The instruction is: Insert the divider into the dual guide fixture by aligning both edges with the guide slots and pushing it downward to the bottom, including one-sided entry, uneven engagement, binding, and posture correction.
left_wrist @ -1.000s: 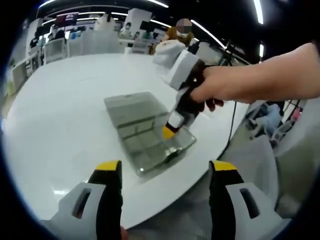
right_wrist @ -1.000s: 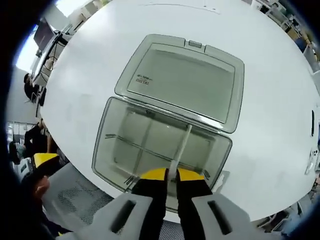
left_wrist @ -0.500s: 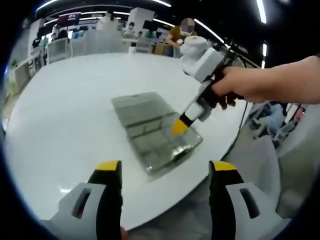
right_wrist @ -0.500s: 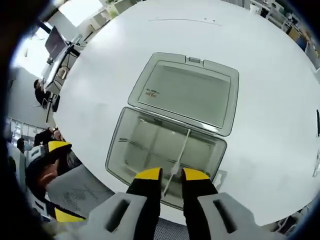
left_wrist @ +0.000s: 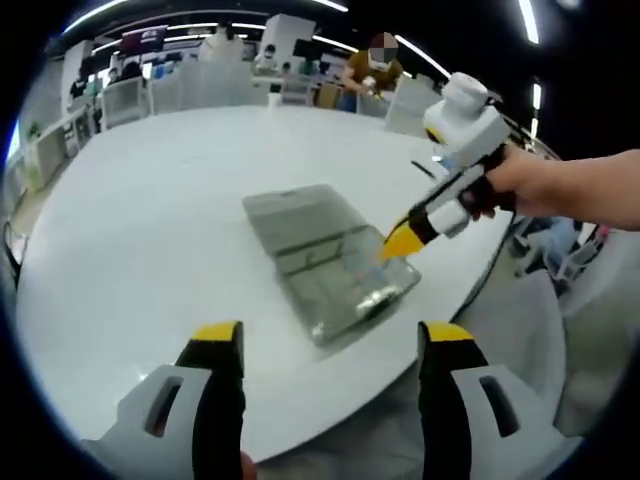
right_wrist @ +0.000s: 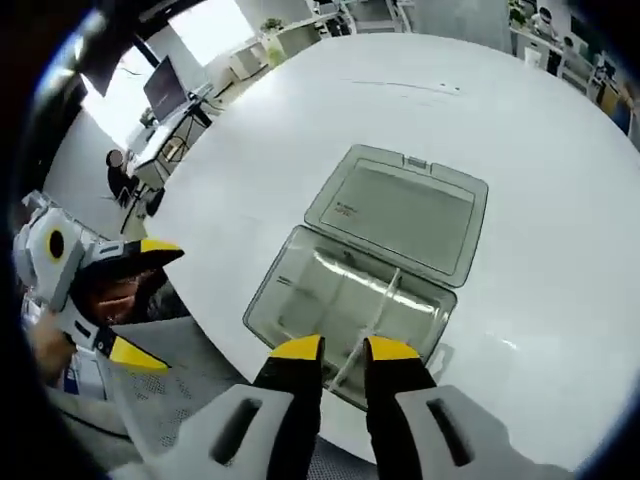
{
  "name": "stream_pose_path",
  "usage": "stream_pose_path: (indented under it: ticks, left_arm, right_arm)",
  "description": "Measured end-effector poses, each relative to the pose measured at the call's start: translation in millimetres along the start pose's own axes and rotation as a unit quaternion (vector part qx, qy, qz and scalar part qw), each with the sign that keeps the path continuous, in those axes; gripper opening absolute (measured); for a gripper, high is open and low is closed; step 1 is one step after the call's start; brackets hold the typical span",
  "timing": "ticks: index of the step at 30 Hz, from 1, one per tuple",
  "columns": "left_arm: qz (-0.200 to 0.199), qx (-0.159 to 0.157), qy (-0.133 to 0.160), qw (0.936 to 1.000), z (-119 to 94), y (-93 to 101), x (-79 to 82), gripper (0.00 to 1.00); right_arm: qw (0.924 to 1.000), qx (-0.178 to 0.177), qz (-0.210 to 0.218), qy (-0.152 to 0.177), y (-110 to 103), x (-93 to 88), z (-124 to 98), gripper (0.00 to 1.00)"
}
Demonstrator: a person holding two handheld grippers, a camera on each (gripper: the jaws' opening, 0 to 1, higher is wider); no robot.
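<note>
A clear plastic box (right_wrist: 330, 300) with inner guide slots lies open on the round white table (right_wrist: 250, 150), its lid (right_wrist: 405, 205) folded flat behind it. A thin clear divider (right_wrist: 380, 305) stands in the box, running from the far wall to the near wall. My right gripper (right_wrist: 345, 348) hovers above the box's near edge, open, with nothing between its yellow tips. In the left gripper view the box (left_wrist: 335, 260) sits mid-table and the right gripper (left_wrist: 402, 241) hangs over its right side. My left gripper (left_wrist: 332, 333) is open, held back off the table's edge.
The box lies close to the table's near edge (left_wrist: 400, 350). A grey chair (right_wrist: 150, 400) stands beside that edge, near the left gripper (right_wrist: 145, 300). A thin cable (right_wrist: 400, 85) lies far across the table. Desks and a person (left_wrist: 375, 70) are in the background.
The right gripper's jaws have parted from the divider and the gripper has lifted up and back from the box. The divider stays in the box. The left gripper stays open.
</note>
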State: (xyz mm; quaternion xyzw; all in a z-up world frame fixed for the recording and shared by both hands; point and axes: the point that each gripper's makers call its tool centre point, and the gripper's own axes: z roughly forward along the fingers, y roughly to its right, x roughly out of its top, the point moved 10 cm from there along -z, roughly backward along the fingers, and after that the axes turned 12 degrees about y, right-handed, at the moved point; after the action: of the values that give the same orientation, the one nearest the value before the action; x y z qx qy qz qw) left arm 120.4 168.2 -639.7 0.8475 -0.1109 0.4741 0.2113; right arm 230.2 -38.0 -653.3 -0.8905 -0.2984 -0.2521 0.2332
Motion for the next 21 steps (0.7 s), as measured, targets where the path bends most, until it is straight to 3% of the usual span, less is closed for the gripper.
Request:
stream_pose_path:
  ticks: [2,4,5,9,15,21]
  left_arm:
    - [0.002,0.002,-0.001,1.0000,-1.1,-0.1,1.6,0.69]
    - [0.006,0.005,-0.004,1.0000,-1.5,-1.1,2.5,0.69]
    - [0.007,0.006,-0.006,0.9999,-1.7,-1.5,2.6,0.69]
    - [0.013,0.011,-0.012,0.9998,-2.9,-2.1,4.4,0.69]
    - [0.016,0.022,-0.018,0.9995,-4.2,-8.7,7.9,0.69]
    - [0.019,0.036,-0.023,0.9989,-6.3,-15.9,11.6,0.69]
  right_arm:
    - [0.9991,0.016,-0.031,0.022,-1.1,0.7,-3.6,0.09]
    - [0.9976,0.017,-0.065,0.014,0.7,-2.3,-7.7,0.08]
    - [0.9961,0.023,-0.082,0.025,0.0,-1.7,-8.8,0.07]
    - [0.9876,0.037,-0.138,0.066,-3.5,-1.2,-17.1,0.06]
    - [0.9736,0.047,-0.202,0.094,-5.7,-5.4,-26.7,0.08]
    - [0.9691,0.057,-0.207,0.122,-2.5,-8.7,-34.2,0.10]
